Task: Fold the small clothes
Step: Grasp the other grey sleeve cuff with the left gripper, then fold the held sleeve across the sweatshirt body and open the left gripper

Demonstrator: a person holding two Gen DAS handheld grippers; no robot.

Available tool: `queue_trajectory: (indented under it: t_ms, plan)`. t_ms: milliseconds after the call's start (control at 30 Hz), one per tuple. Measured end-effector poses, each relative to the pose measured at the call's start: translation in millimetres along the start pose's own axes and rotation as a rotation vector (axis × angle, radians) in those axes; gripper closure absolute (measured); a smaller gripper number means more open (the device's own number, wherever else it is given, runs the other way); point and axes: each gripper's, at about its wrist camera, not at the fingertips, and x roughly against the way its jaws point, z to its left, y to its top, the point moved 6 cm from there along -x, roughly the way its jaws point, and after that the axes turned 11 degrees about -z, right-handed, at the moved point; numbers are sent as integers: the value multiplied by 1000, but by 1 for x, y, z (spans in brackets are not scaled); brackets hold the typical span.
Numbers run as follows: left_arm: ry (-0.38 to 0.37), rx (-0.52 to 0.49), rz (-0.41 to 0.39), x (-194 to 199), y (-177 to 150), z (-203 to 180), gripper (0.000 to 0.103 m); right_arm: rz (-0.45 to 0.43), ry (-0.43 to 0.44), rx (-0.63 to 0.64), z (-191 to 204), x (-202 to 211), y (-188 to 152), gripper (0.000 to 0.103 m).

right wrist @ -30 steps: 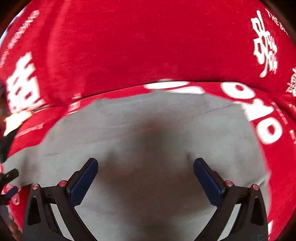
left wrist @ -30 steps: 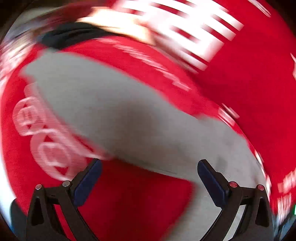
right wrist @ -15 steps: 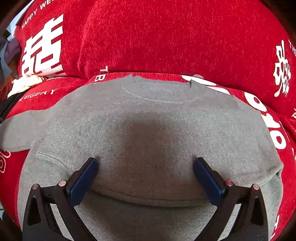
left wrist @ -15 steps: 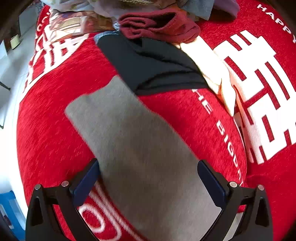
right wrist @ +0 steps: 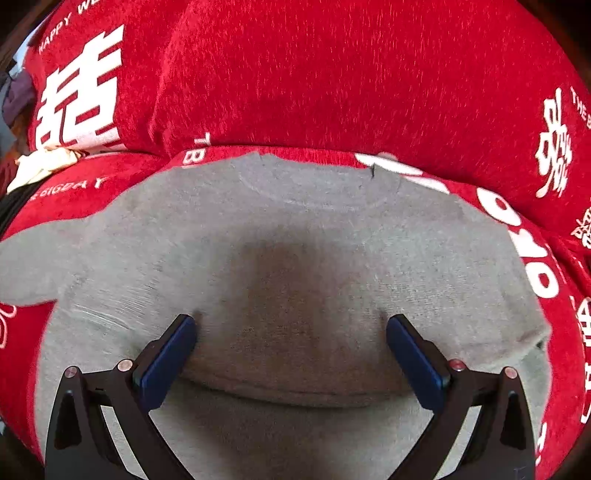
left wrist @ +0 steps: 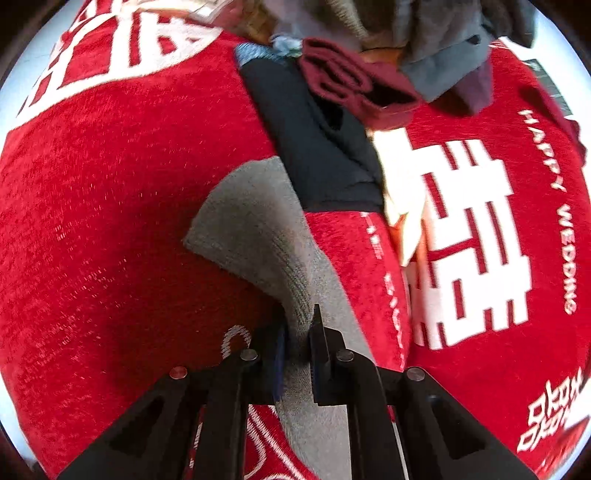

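grey sweater (right wrist: pixel 295 266) lies flat on a red cover (right wrist: pixel 351 74) printed with white characters, neckline toward the far cushion, lower part folded up over the chest. right gripper (right wrist: pixel 291 343) tilts down over the fold, blue pads spread wide, one on each side of the fold's middle, gripping nothing. left gripper (left wrist: pixel 297 350) angles down at the sleeve (left wrist: pixel 258 236), jaws clenched on its cuff end, knit bunched between the fingers. beyond the sleeve sit a black garment (left wrist: pixel 317 147), a maroon piece (left wrist: pixel 354 88) and a heap of other clothes (left wrist: pixel 424 33).
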Motion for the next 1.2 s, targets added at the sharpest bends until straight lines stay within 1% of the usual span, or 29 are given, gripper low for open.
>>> queue_trajectory:
  t_ms: [67, 133, 200, 267, 300, 367, 400, 433, 533, 600, 667, 733, 767, 867, 967, 1067, 1200]
  plan:
    - [-38, -24, -14, 10, 1, -7, 91, -22, 32, 40, 24, 6, 9, 0]
    - [-45, -82, -37, 19, 1, -16, 91, -24, 61, 125, 59, 5, 19, 0]
    - [-41, -135, -55, 23, 0, -26, 91, -5, 61, 237, 99, -6, 26, 0]
    - [-51, -175, -70, 30, 2, -35, 91, 28, 67, 327, 136, -24, 26, 0]
    - [-57, -189, -76, 33, 2, -39, 91, 48, 51, 354, 148, -35, 24, 0]
    - [-66, -220, -86, 40, 4, -45, 91, 102, 10, 367, 163, -57, 16, 0]
    - [-68, -230, -89, 42, 4, -47, 91, 108, 12, 339, 168, -64, 15, 0]
    - [-70, -245, -91, 43, 3, -51, 91, 111, 24, 305, 173, -68, 16, 0]
    - [-68, -300, -102, 46, 0, -63, 91, 152, 63, 333, 188, -71, 17, 0]
    - [-66, -325, -105, 48, -2, -71, 91, 135, 133, 328, 187, -57, 21, 1]
    - [-73, -349, -104, 52, -9, -83, 91, 90, 131, 283, 165, -37, 29, 1]
    - [-78, -390, -102, 56, -19, -98, 91, 62, 114, 229, 133, -22, 33, 1]
    - [-78, -419, -100, 58, -27, -107, 91, 46, 98, 204, 111, -14, 32, 1]
    - [-104, -475, -62, 61, -56, -135, 91, 23, -5, 179, 32, 6, 19, 1]
    - [-128, -561, -23, 64, -94, -170, 91, 53, -90, 150, -35, 22, -9, 1]
    - [-158, -655, 12, 69, -140, -208, 91, 85, -130, 53, -97, 35, -34, 1]
    - [-221, -770, 68, 82, -210, -262, 91, 81, -142, -60, -143, 48, -52, 1]
